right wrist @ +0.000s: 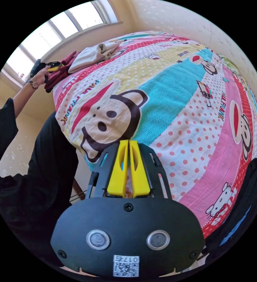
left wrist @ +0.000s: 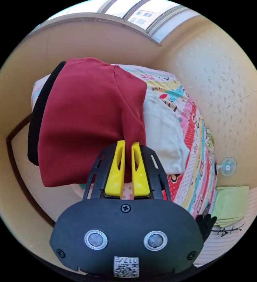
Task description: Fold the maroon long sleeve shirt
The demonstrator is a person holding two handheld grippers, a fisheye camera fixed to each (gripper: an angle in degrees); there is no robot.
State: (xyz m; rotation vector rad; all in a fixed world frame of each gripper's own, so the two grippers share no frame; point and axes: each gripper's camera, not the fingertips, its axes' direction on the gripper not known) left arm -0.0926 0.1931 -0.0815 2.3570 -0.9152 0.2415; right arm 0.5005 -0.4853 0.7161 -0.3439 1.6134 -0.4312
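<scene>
Left gripper: While the maroon fabric runs down between its yellow jaws, the left gripper (left wrist: 127,144) stands nearly closed on the maroon shirt (left wrist: 87,117), a narrow gap left at the tips; the pinch seems meant to hold a fold edge.
Right gripper: The right gripper (right wrist: 128,143) has its jaws drawn together with nothing between them, and it hovers over the bedspread (right wrist: 175,97); it is judged idle, kept clear of the work.
Maroon shirt: It lies bunched and doubled over at the corner of the bed, partly draped past the edge, which suggests the fold is under way and not yet squared.
Black garment: A black garment (left wrist: 38,114) lies under the shirt's far side; whether it belongs to the shirt cannot be told.
White garment: A white garment (left wrist: 163,132) lies just beside the shirt on the bed, touching it along one edge.
Person: In the right gripper view a hand (right wrist: 41,75) holds the other gripper at the garment pile, the dark sleeve (right wrist: 5,123) reaching toward it.
Risk: The overhanging fabric may slide off the bed if released.
</scene>
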